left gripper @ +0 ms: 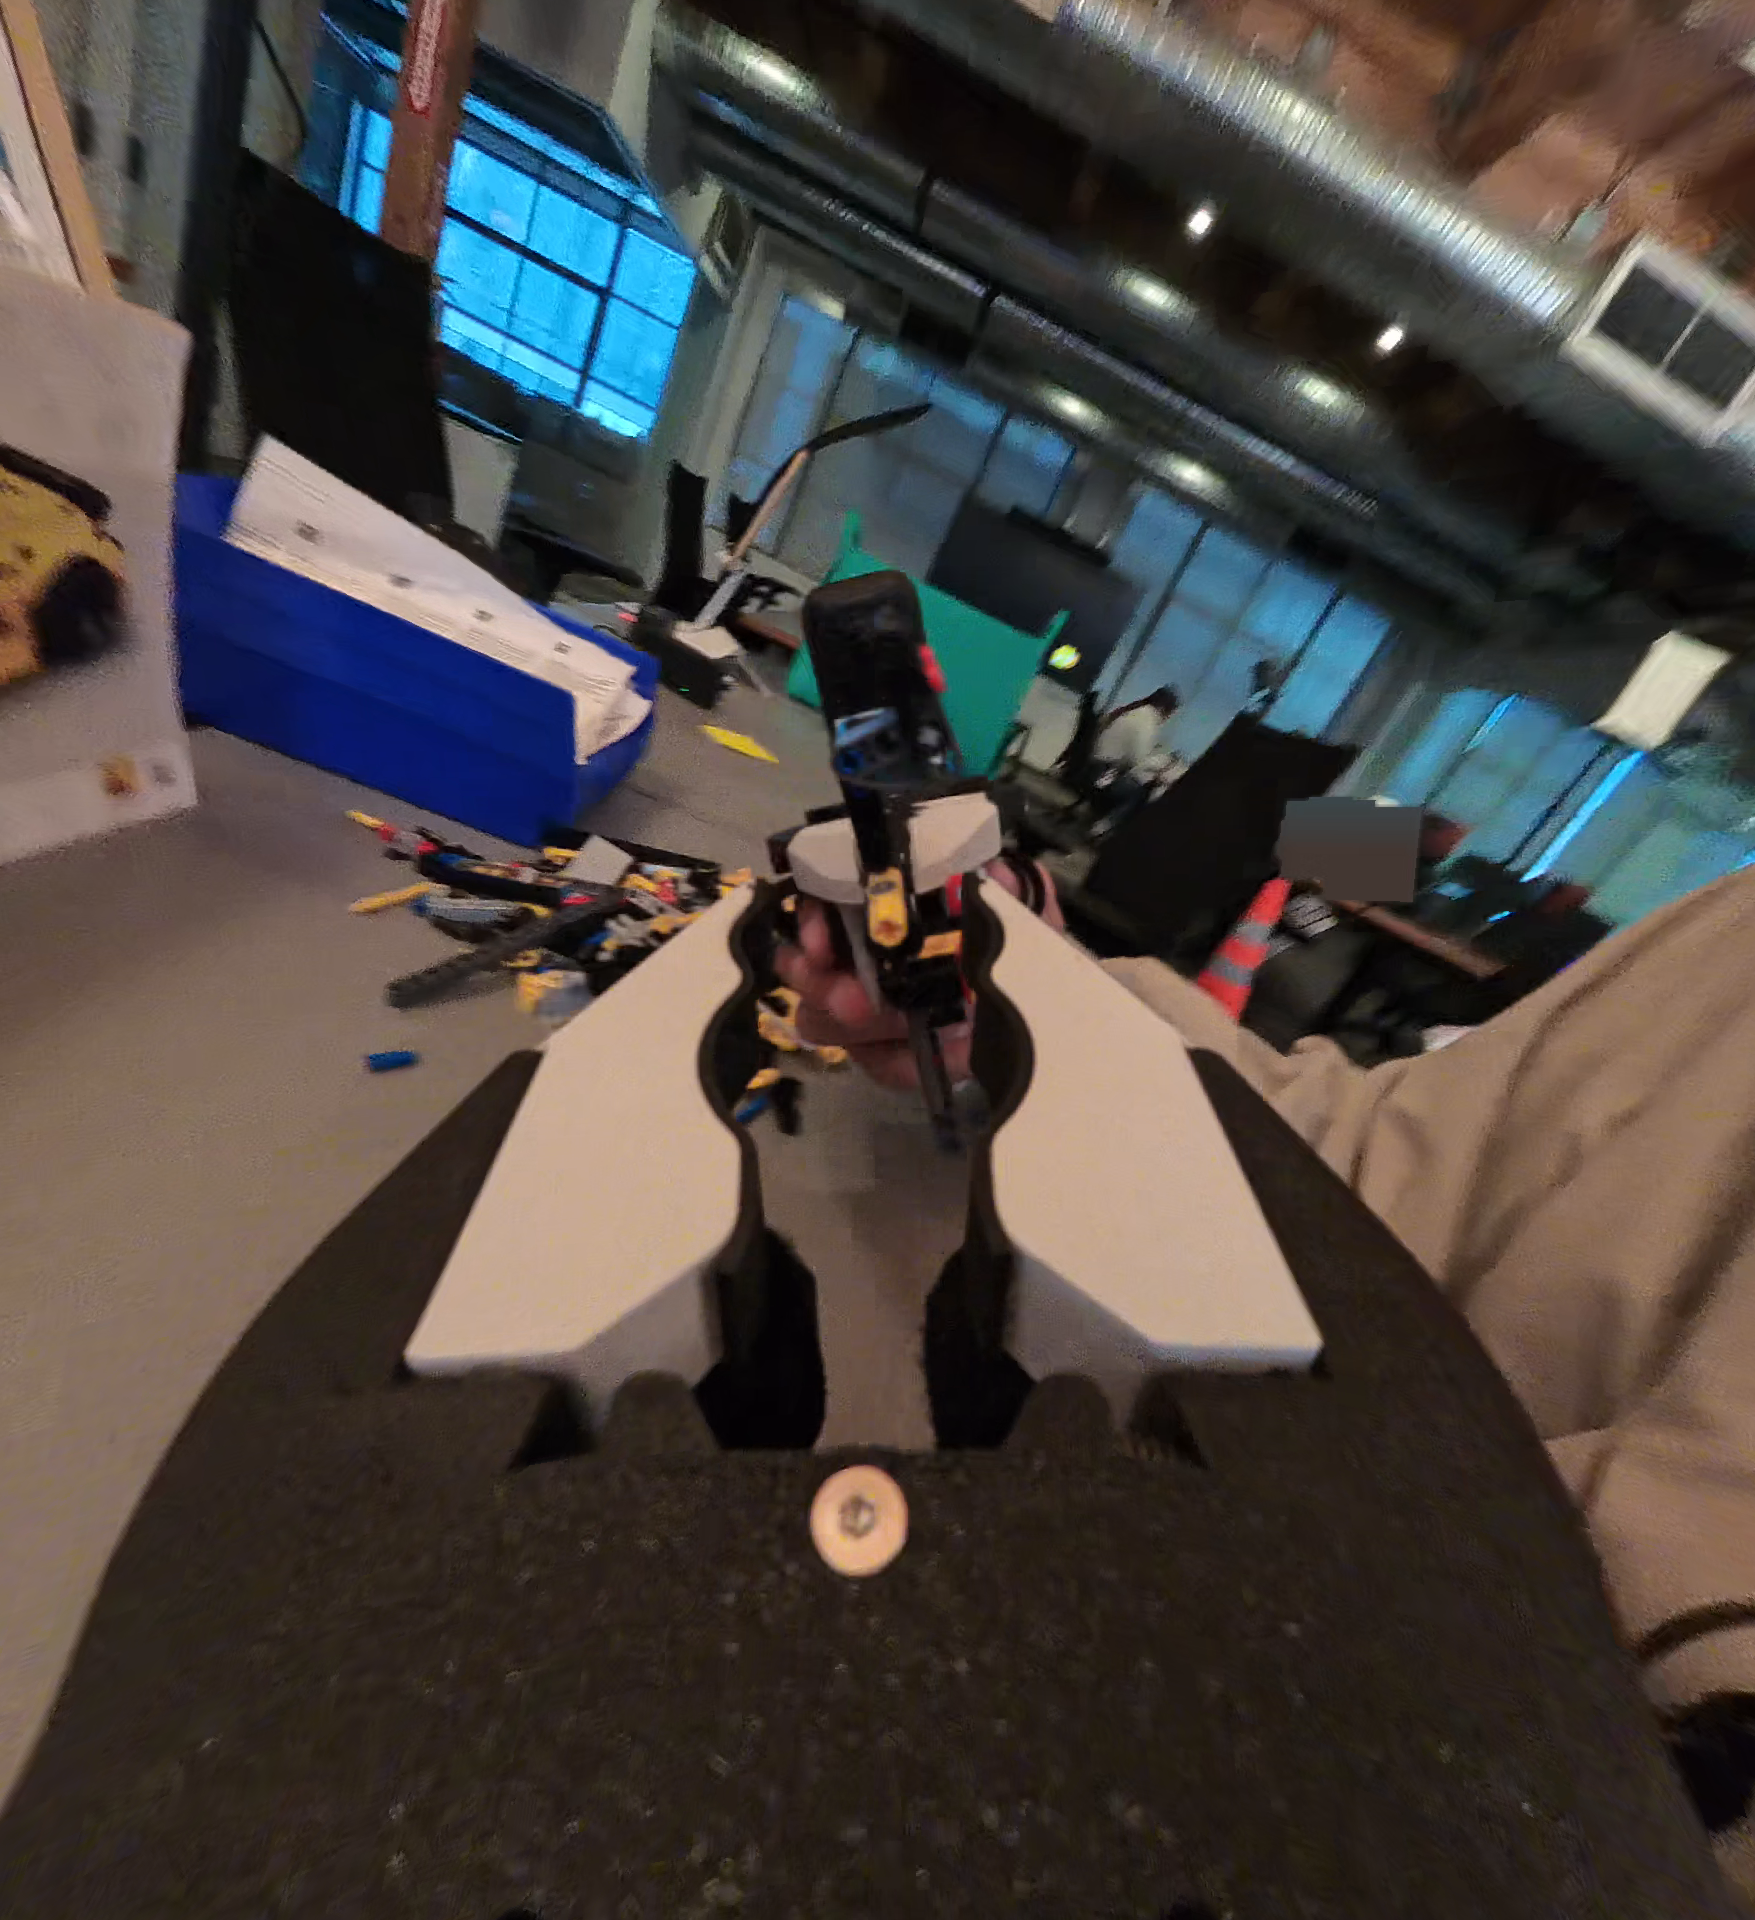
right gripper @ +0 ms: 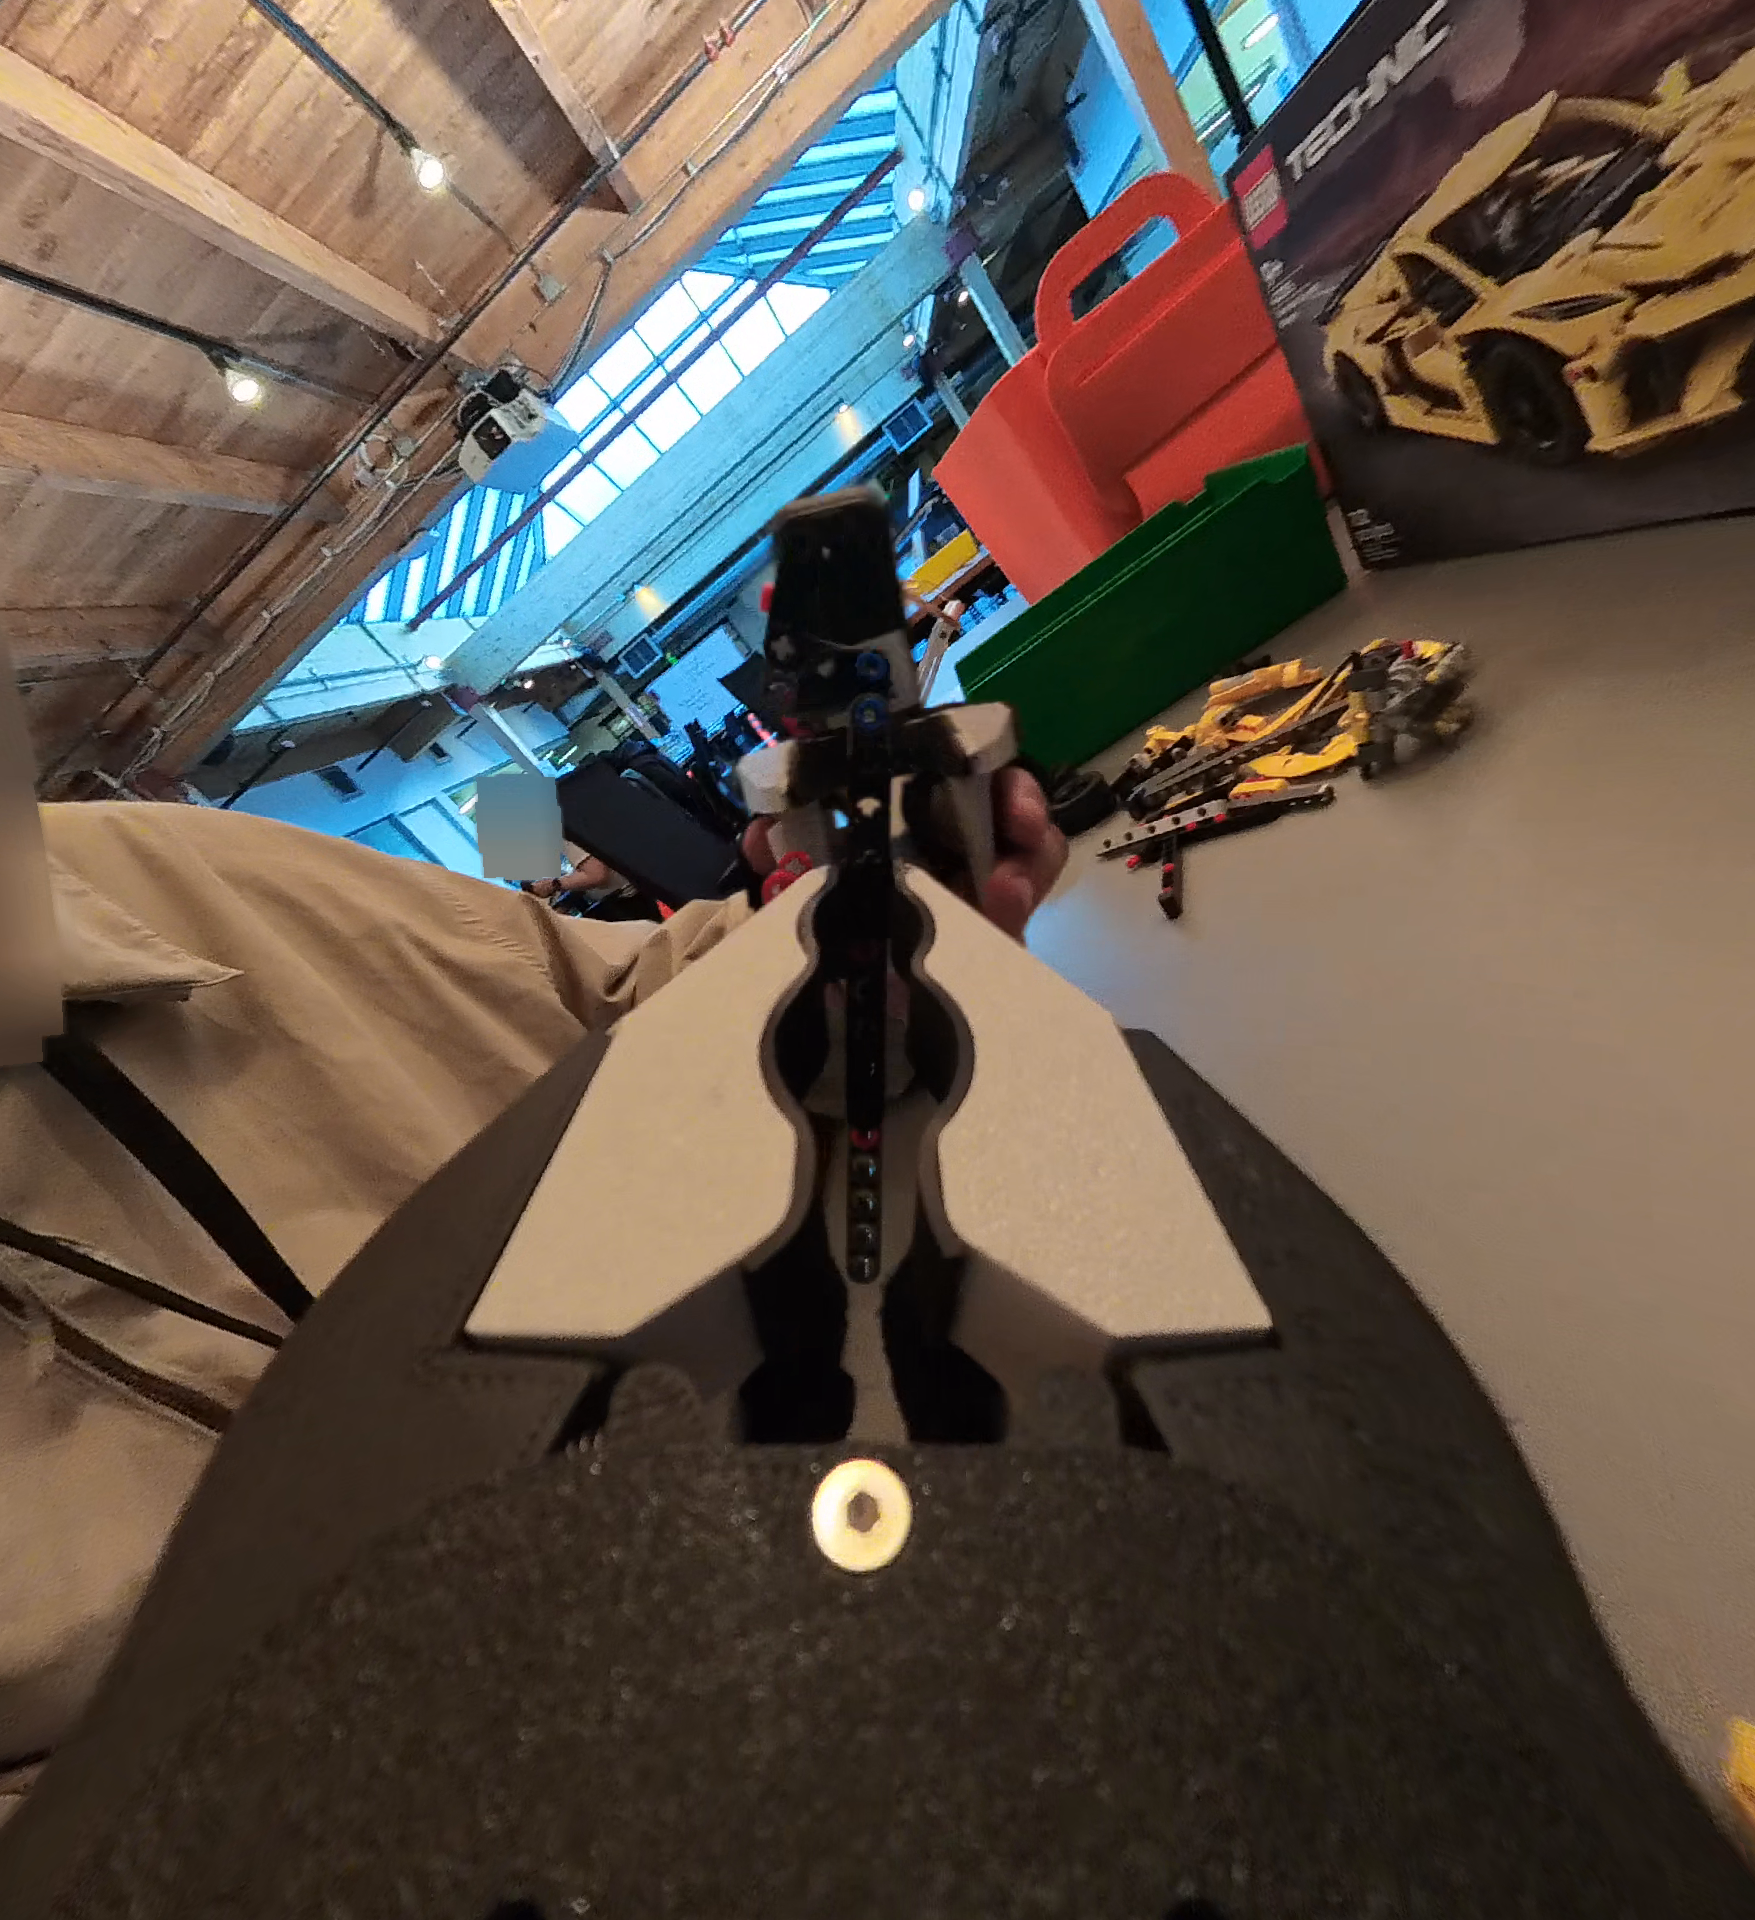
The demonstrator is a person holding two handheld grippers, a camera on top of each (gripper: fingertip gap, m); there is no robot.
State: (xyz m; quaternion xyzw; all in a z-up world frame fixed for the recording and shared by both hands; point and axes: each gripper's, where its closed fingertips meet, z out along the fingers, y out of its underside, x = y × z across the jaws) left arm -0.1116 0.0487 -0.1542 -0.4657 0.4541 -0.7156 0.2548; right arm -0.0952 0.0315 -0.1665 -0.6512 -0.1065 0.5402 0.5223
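white lettering and a small red logo stand on the dark toy-car box [right gripper: 1579, 312]; the printed sheets [left gripper: 416, 592] are too blurred to read.

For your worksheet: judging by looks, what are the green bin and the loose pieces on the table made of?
Green bin: probably moulded plastic; even colour, smooth walls, crisp stepped rim. Loose pieces: likely hard plastic building parts; yellow and black, beams with rows of holes. Blur leaves their finish uncertain.
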